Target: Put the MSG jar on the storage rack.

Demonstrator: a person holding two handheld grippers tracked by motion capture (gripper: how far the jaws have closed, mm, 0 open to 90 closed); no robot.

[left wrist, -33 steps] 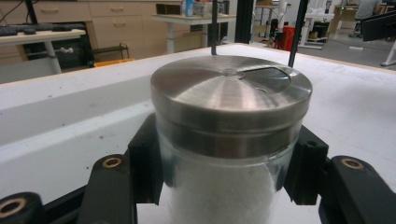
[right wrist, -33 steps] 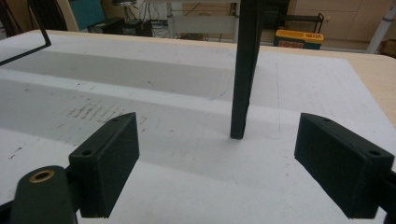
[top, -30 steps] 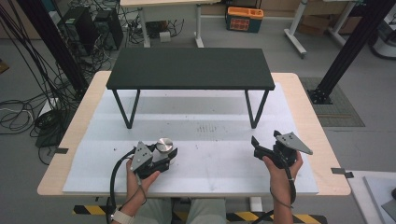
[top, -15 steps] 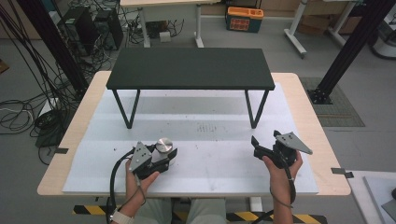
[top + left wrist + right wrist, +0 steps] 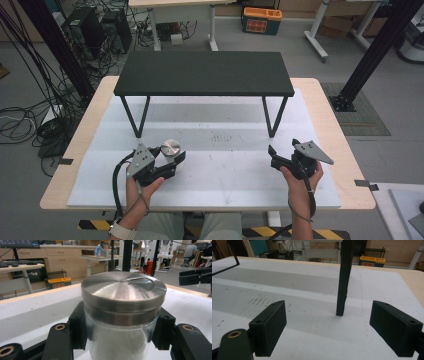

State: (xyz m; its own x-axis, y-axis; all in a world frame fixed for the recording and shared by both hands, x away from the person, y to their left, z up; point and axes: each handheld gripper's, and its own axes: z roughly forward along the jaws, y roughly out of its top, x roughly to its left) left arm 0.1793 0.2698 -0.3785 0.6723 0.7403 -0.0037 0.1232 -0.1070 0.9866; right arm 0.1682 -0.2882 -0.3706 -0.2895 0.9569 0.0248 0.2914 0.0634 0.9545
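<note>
Jar sits right between my left tongs, its glass body pressed by a pad on each side just under the metal lid, so I judge the left tongs closed on it. From the high view the jar stands upright on the white mat of the counter, near my front edge and left of the middle, with its long axis straight up and the lid facing the ceiling. My left tongs come at it from my side, low and nearly level with the mat. My right tongs are well apart from the jar, over to the right, held above the mat with nothing in them; in the right gripper view their jaws stand wide open, looking at a leg of the black shelf. The left hand is plainly the nearer one, so any lift should go straight up along the jar's axis.
</note>
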